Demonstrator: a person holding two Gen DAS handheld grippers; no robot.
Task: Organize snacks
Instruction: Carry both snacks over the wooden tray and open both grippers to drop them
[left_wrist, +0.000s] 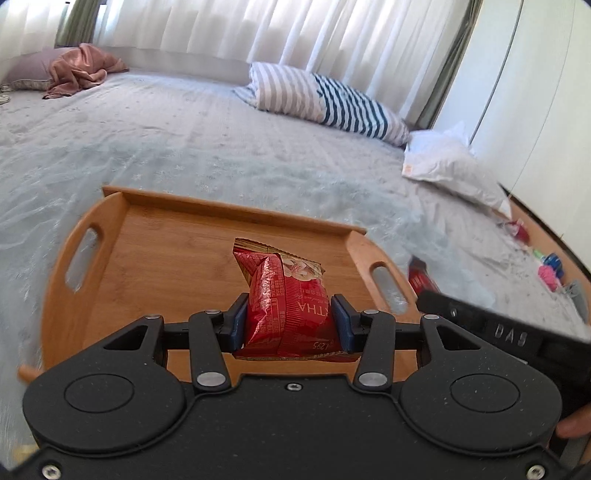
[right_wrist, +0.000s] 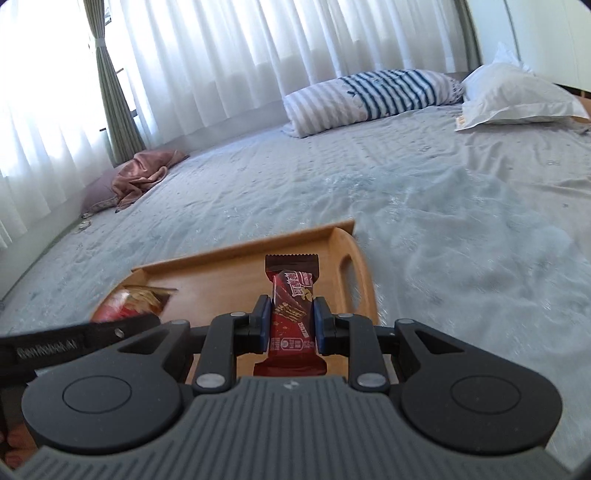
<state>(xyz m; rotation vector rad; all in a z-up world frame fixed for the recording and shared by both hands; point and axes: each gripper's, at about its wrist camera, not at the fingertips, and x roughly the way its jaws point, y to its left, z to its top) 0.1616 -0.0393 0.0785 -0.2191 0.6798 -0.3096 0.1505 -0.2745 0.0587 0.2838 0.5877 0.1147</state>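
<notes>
A wooden tray (left_wrist: 155, 236) with cut-out handles lies on the grey bedspread. My left gripper (left_wrist: 288, 321) is shut on a puffy red snack packet (left_wrist: 284, 302), held above the tray's floor. Its blue pads press the packet's sides. My right gripper (right_wrist: 291, 325) is shut on a slim red chocolate bar (right_wrist: 291, 317), held over the right part of the tray (right_wrist: 229, 284). In the right wrist view the red packet (right_wrist: 125, 302) shows at the left, with the left gripper's black body under it. The bar's end (left_wrist: 421, 277) shows beyond the tray's right handle in the left wrist view.
A striped pillow (left_wrist: 325, 99) and a white pillow (left_wrist: 447, 162) lie at the bed's far side. A pink cloth (left_wrist: 81, 68) is bunched far left. Small colourful items (left_wrist: 546, 269) sit by the bed's right edge, near a wooden frame.
</notes>
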